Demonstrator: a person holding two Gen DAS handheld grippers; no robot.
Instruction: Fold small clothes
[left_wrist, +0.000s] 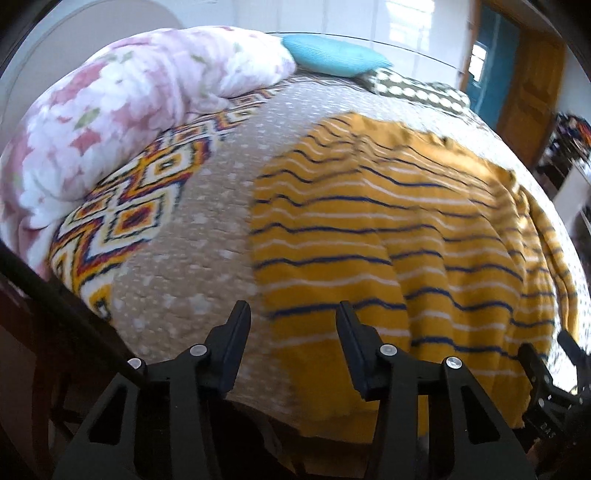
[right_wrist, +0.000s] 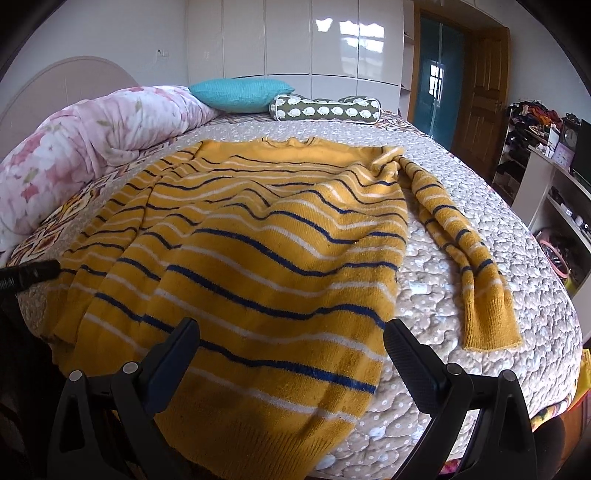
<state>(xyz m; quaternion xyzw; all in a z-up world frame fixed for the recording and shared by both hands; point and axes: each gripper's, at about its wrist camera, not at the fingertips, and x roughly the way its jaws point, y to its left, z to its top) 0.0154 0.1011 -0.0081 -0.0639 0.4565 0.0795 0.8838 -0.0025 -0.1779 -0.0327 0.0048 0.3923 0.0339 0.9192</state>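
Left wrist view: sweater (left_wrist: 388, 229) lies flat on the bed (left_wrist: 207, 229), ahead and to the right of the left gripper (left_wrist: 291, 308). Jaws parted, nothing between them. The sweater's left edge runs away from the camera, roughly between the fingertips; the left finger sits over bare quilt, the right finger over knit. Hem is at the near bed edge, under the gripper. Frame is motion-blurred, so contact with the fabric can't be confirmed. Right gripper (left_wrist: 554, 354) shows at the far right edge of the frame, near the hem.

Right wrist view: sweater (right_wrist: 258, 240) dead ahead of the right gripper (right_wrist: 291, 332), long axis hem-near, collar-far, pointing toward the pillows (right_wrist: 240, 94). Jaws wide apart, empty, hovering over the hem; looks clear of the fabric. Right sleeve (right_wrist: 458, 236) is splayed out to the right, cuff toward the near edge, apart from the body. Left sleeve looks tucked along the left side. Left gripper tip (right_wrist: 33, 275) pokes in at the left edge, touching or just beside that side.

Judgement: right gripper is nearer the loose sleeve, so it should take the cuff and fold it inward across the body.
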